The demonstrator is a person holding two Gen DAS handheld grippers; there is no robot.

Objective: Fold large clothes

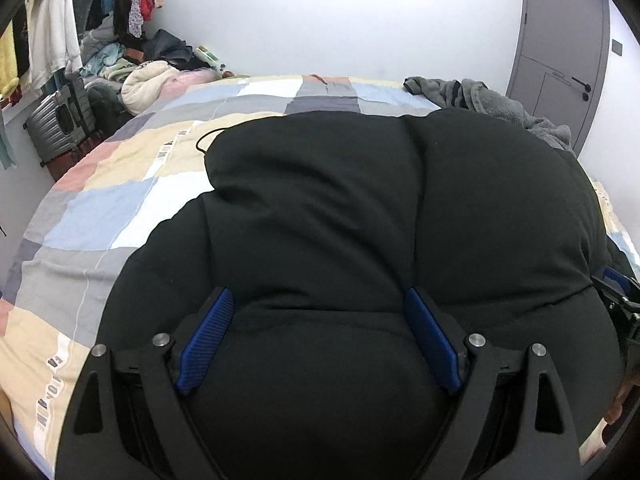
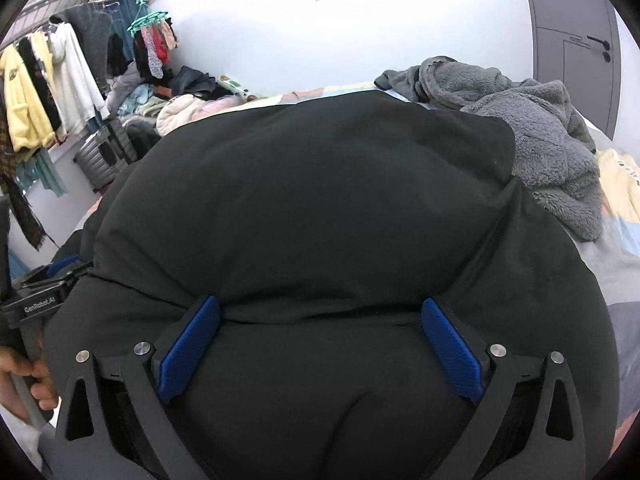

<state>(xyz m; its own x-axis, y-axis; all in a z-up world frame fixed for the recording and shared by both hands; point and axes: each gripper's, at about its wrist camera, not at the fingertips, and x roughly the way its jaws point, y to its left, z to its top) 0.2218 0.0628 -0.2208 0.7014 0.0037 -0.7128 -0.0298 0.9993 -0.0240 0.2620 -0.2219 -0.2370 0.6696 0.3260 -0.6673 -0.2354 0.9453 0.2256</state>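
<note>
Padded black jacket (image 1: 360,208) on bed (image 1: 100,208): bulky, soft, springy.
Left gripper (image 1: 320,340) and right gripper (image 2: 320,348) stand spread wide, astride its puffy folds, gripping nothing; best pinched at flatter hems.

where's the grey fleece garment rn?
The grey fleece garment lies crumpled on the patchwork bedspread, in the upper right of both wrist views, against the far right edge of the black puffer jacket and below the grey door.
</note>
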